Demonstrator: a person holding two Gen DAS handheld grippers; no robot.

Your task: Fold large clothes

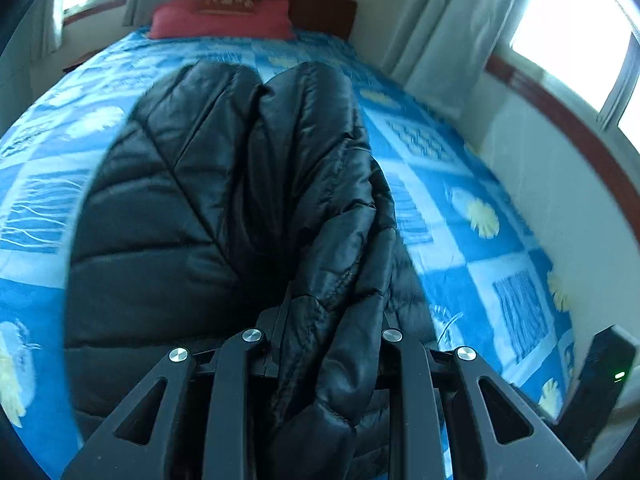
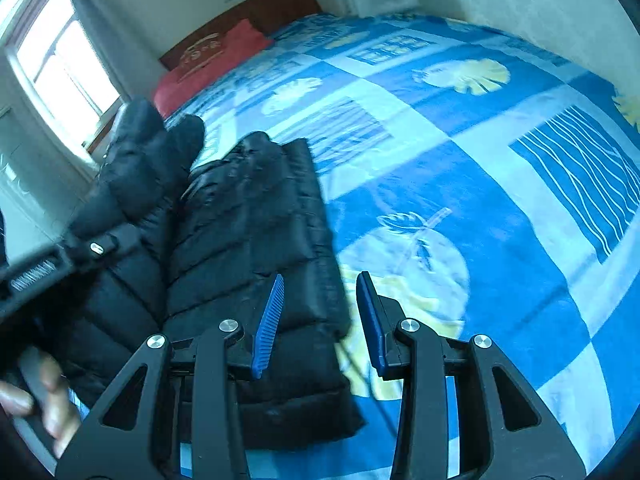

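Holding a fold of the black jacket (image 1: 224, 184) clamped in my left claw (image 1: 320, 344), right claw (image 2: 320, 320) apart & empty over the bed (image 2: 500, 160); approx halfway, sleeves in, final fold left

A bed (image 2: 500, 168) spread with a blue patterned quilt carries a black puffer jacket (image 2: 256, 248) toward seven o'clock of the right wrist view, and a red pillow (image 1: 220, 20) against the headboard at eleven.

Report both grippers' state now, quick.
Left gripper: shut on a fold of the black puffer jacket, lifting it off the bed.
Right gripper: open, holding nothing, poised above the jacket's edge.
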